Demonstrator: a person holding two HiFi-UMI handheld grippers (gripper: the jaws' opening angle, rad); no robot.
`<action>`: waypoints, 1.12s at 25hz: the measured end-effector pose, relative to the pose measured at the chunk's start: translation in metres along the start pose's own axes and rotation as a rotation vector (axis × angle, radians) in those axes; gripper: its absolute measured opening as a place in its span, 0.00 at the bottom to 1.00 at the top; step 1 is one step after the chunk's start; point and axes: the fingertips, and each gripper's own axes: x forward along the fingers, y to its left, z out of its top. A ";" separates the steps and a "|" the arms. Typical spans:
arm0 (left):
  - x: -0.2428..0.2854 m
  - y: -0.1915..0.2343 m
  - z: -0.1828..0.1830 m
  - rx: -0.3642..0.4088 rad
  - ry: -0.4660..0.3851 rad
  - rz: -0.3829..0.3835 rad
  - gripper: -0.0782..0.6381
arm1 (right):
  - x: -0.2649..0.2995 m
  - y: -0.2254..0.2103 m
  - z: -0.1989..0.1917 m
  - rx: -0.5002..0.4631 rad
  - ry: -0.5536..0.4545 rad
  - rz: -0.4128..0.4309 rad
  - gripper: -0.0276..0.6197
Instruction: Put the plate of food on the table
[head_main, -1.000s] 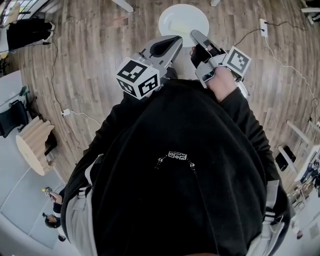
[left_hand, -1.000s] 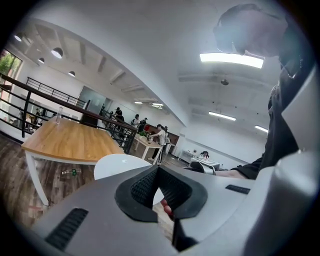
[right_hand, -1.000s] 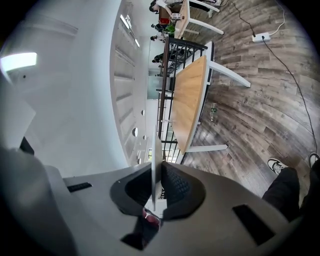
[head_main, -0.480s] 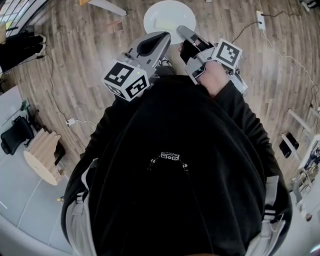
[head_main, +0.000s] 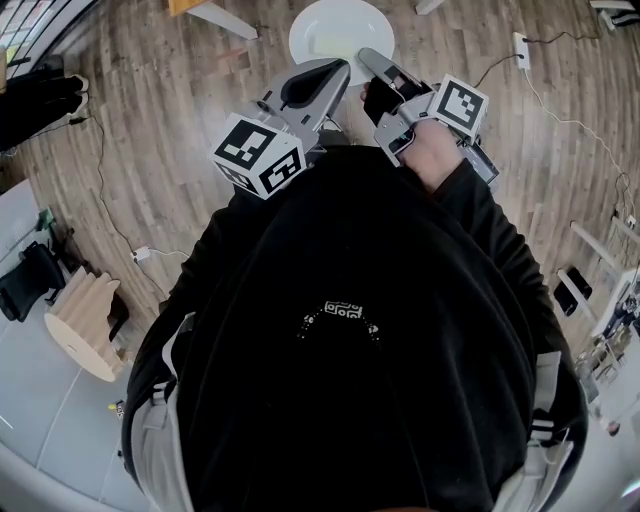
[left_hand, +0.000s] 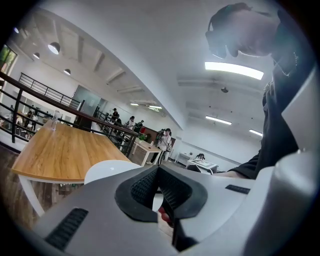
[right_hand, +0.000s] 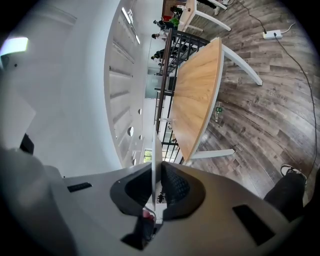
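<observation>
- Two tools gripped the round white plate (head_main: 340, 30): left gripper (left_hand: 159, 175) and right gripper (right_hand: 156, 172) each had jaws closed on its rim.
- Plate hung above the wood-plank floor (head_main: 180, 110), apart from the light wooden table (right_hand: 197, 95).

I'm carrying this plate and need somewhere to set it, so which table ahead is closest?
The large wooden-topped table with white legs, beside the black railing; the pale desk and white table stand well behind it.

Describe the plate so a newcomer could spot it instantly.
Start at the wood floor ahead of the person in black. Over it, the right claw grips the plate by its rim. It is the only round, plain white disc there.
</observation>
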 end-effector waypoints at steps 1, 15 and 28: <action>-0.001 0.004 0.003 -0.001 -0.003 -0.004 0.12 | 0.005 0.001 -0.001 0.000 -0.004 -0.002 0.09; -0.021 0.028 0.005 -0.009 0.003 -0.002 0.12 | 0.034 0.001 -0.016 0.056 -0.003 0.002 0.09; -0.005 0.063 0.030 -0.015 -0.028 0.127 0.12 | 0.077 0.014 0.014 0.048 0.108 0.055 0.09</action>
